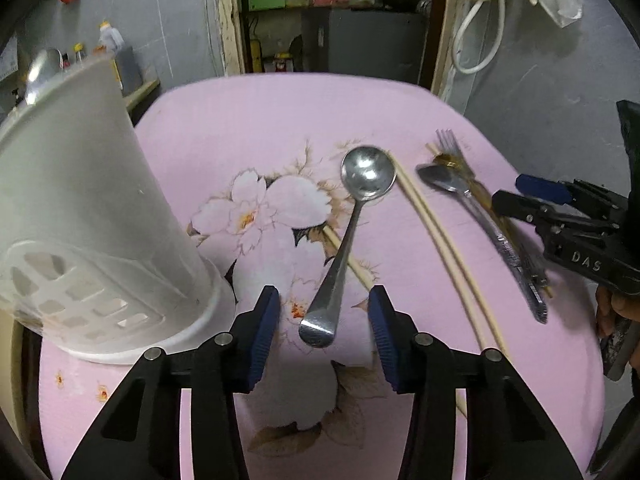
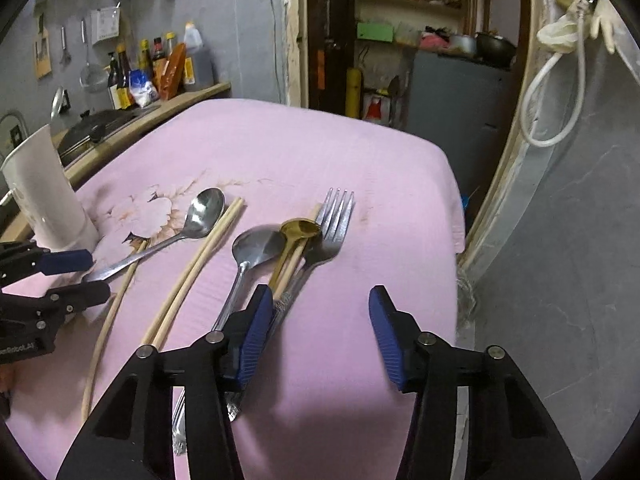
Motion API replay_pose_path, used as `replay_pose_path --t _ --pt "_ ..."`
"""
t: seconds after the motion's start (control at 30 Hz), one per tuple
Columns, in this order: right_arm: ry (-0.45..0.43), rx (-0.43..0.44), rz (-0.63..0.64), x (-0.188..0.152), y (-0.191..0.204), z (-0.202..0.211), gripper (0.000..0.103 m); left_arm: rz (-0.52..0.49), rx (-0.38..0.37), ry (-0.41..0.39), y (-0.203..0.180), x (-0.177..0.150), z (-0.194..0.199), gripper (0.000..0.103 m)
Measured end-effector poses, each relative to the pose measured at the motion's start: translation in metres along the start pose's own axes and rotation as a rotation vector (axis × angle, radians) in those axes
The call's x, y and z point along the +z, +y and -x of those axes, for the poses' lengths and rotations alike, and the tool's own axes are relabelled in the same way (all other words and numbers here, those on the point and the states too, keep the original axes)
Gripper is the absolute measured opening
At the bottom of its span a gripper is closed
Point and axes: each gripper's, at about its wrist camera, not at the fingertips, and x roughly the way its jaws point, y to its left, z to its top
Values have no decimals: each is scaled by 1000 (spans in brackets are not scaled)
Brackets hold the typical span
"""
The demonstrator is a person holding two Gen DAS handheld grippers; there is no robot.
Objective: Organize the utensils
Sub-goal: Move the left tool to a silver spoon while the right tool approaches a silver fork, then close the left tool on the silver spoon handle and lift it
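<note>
Now the left hand-held gripper [image 1: 324,320] stands open over the worktop [image 1: 248,128], which is covered by a pink cloth with a flower print. The handle end of a steel spoon [image 1: 352,216] lies between its two blue pads, but the pads do not touch it; there is a gap on each side. This spoon crosses over one chopstick [image 2: 116,304] and its bowl points away from the camera. A white plastic utensil holder [image 1: 88,208] stands just left of this gripper. To the right of the spoon lies a pair of chopsticks [image 1: 436,232] side by side, and further right a small group: a second steel spoon [image 2: 248,256], a gold spoon [image 2: 298,232] and a fork [image 2: 332,224], lying close together and partly one over the other. The right hand-held gripper [image 2: 316,324] is released too; only pink cloth shows between its pads, and its left pad is just beside the handles of this group.
</note>
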Motion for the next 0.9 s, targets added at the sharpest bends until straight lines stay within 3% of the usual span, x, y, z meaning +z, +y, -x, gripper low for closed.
replay_pose_path --t 0.23,0.37,0.5,0.57,0.73,0.9 --pt "13 -11 6 4 -4 -4 46 30 14 18 8 4 -3 20" --pt "15 -25 16 5 -3 -5 46 19 15 16 6 2 0 18" --pt "17 -33 15 6 -4 -6 46 14 -23 26 2 -3 7 15" --pt "17 -32 12 6 -6 -6 46 31 -78 48 1 -4 9 14" --pt "21 -30 12 10 -10 -10 48 21 -63 22 -6 0 13 17" --pt "41 -13 23 21 -15 -23 50 -19 -38 -4 -17 13 5 32"
